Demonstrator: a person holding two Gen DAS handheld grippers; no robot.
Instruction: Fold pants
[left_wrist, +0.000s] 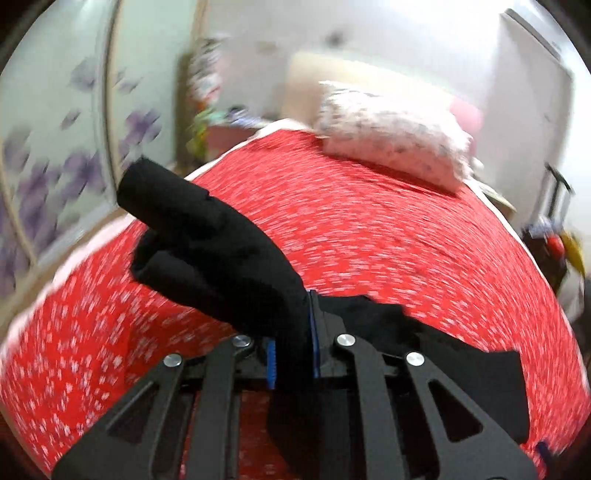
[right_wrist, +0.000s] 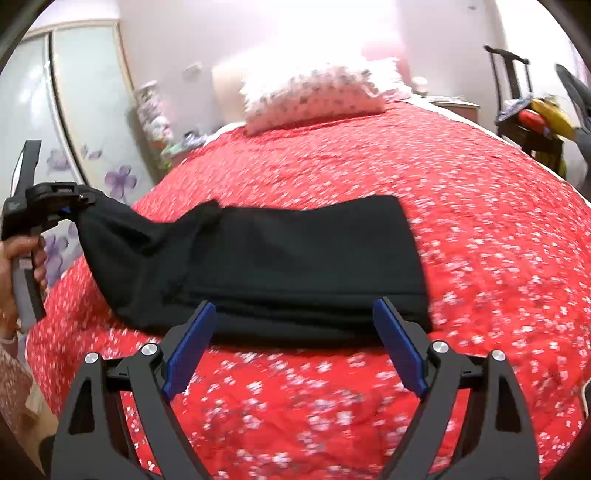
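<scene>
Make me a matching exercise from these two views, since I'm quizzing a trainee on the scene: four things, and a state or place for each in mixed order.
Things:
1. left gripper
2. right gripper
3. black pants
4. pillow

States or places:
A. at the far end of the red bedspread
B. open, holding nothing
C. clamped on dark cloth
D. mostly flat on the bed, one end lifted

Pairs: 1-C, 2-B, 3-D, 4-A
</scene>
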